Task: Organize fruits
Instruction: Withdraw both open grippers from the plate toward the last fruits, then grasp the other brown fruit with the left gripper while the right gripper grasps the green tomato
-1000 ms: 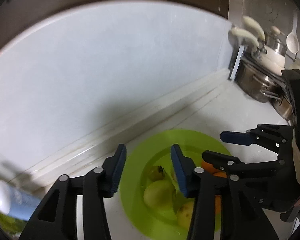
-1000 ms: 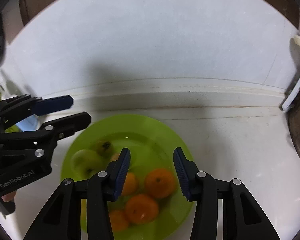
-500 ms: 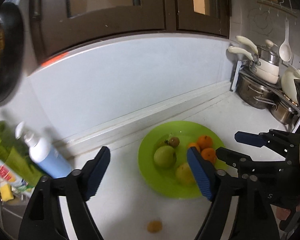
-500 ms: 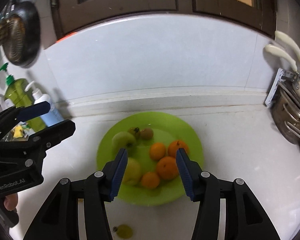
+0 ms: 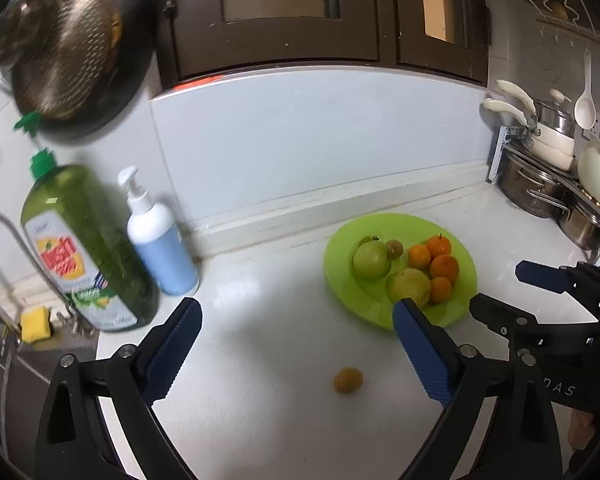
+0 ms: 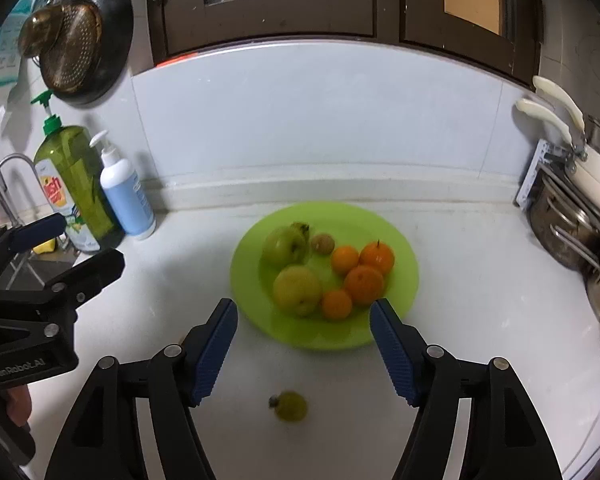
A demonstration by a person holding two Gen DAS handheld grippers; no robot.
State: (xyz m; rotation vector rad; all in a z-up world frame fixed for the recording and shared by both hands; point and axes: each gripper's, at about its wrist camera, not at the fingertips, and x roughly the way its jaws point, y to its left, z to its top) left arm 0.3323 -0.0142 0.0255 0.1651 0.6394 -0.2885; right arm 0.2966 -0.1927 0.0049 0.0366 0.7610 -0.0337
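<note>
Legibly, "GenRobot.AI" on the left gripper (image 6: 64,240), fingers (image 6: 38,232) apart.

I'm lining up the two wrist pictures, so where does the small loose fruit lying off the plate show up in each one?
Left wrist: the small loose fruit lies low and right of centre on the white counter, nearer the camera than the green plate.
Right wrist: it lies low at centre, between the open right claw fingers.
Shared landmark: the blue-and-white pump bottle.
</note>
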